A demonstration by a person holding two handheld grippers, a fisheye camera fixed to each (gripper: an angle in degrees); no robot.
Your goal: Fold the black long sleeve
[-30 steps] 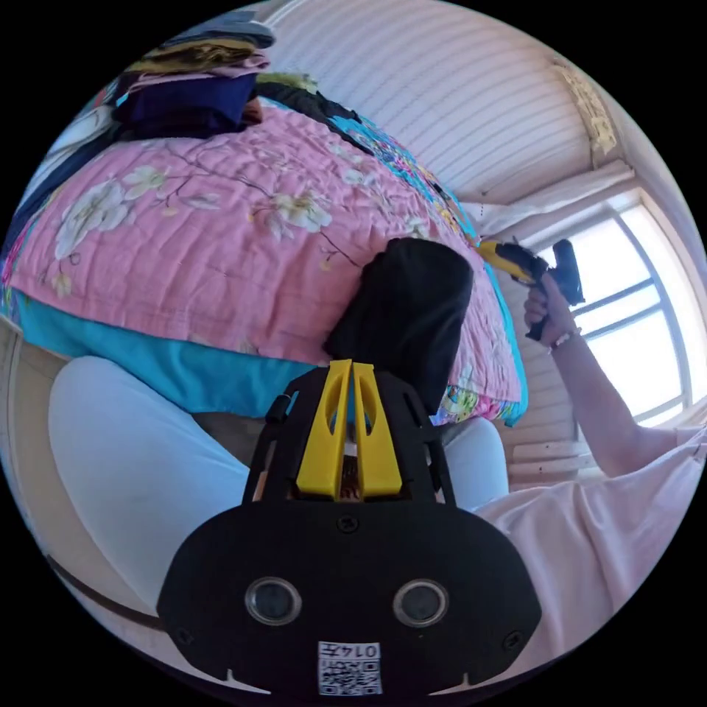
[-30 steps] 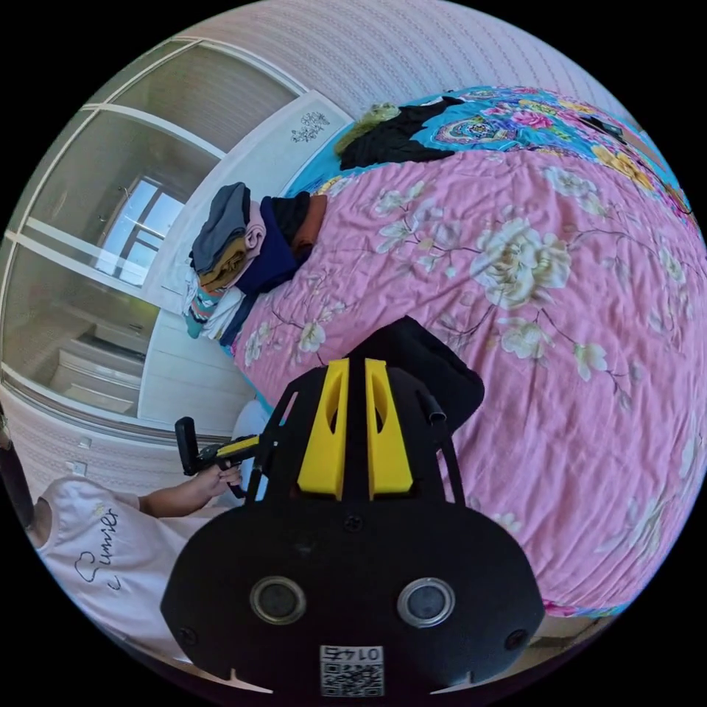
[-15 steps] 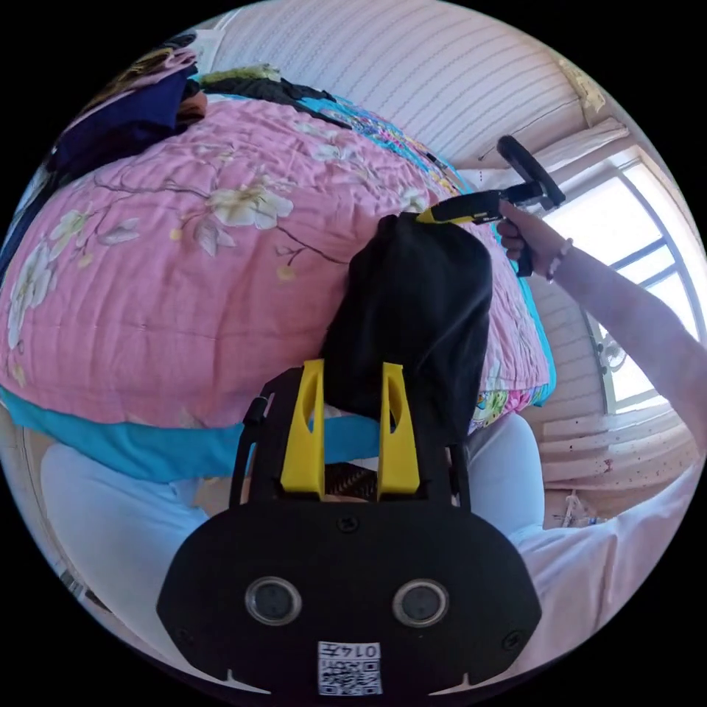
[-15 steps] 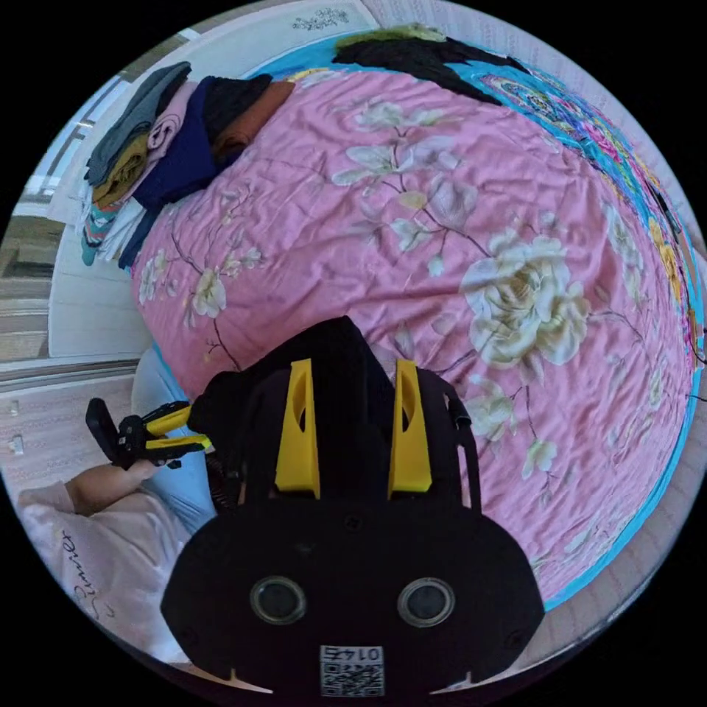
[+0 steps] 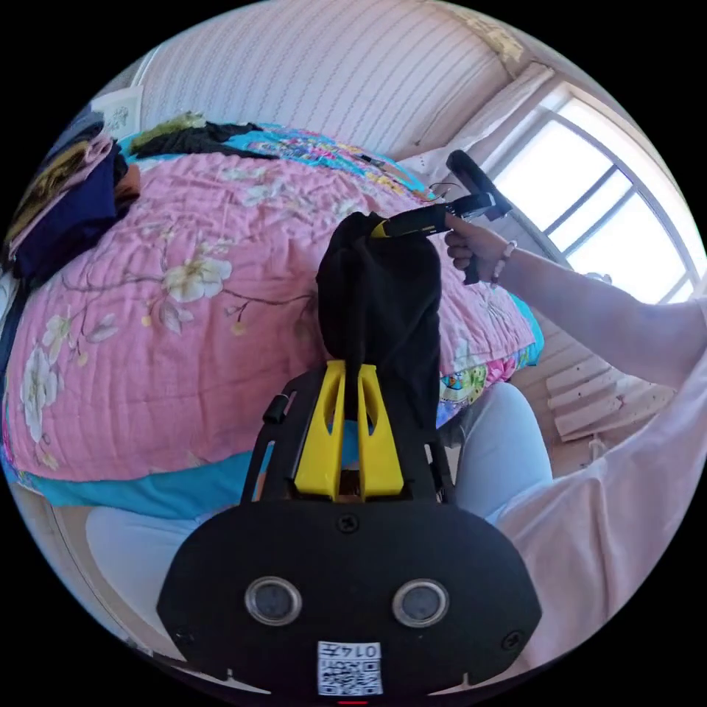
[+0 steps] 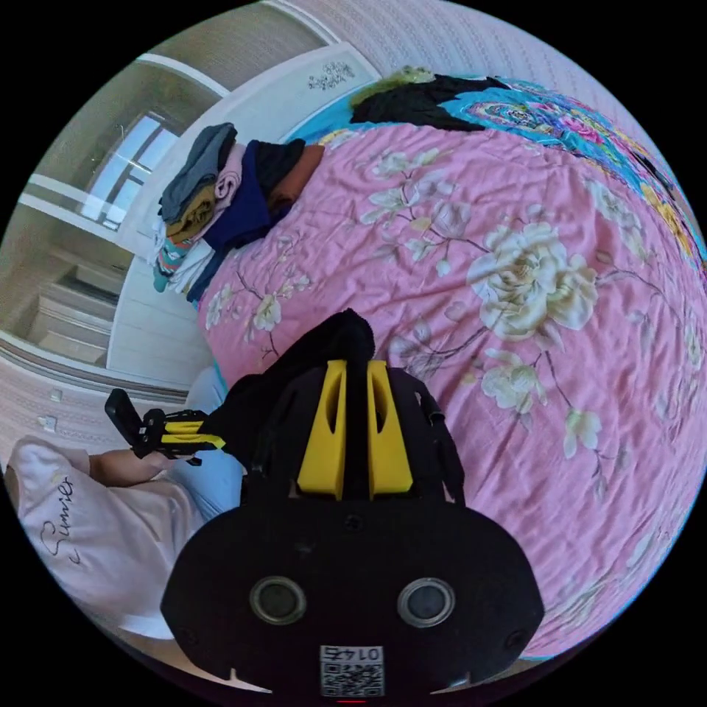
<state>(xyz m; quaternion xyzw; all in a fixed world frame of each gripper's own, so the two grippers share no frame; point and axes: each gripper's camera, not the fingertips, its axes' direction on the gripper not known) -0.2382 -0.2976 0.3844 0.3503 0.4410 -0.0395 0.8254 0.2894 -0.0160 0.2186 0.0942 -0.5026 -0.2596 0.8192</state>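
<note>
The black long sleeve is a folded bundle held between both grippers over the near edge of the pink flowered quilt. My left gripper is shut on its near end, with black cloth between the yellow jaws. My right gripper, held in a hand, grips the far end. In the right gripper view, the right gripper is shut on the black long sleeve, which stretches left to the left gripper.
A stack of folded clothes sits at one corner of the quilt. A dark heap of clothes lies at the far side. The person's legs press against the bed edge, and a window is beyond.
Half a second ago both grippers stood open around the ends of the bundle. Both have now shut on it, and the bundle is stretched between them.
</note>
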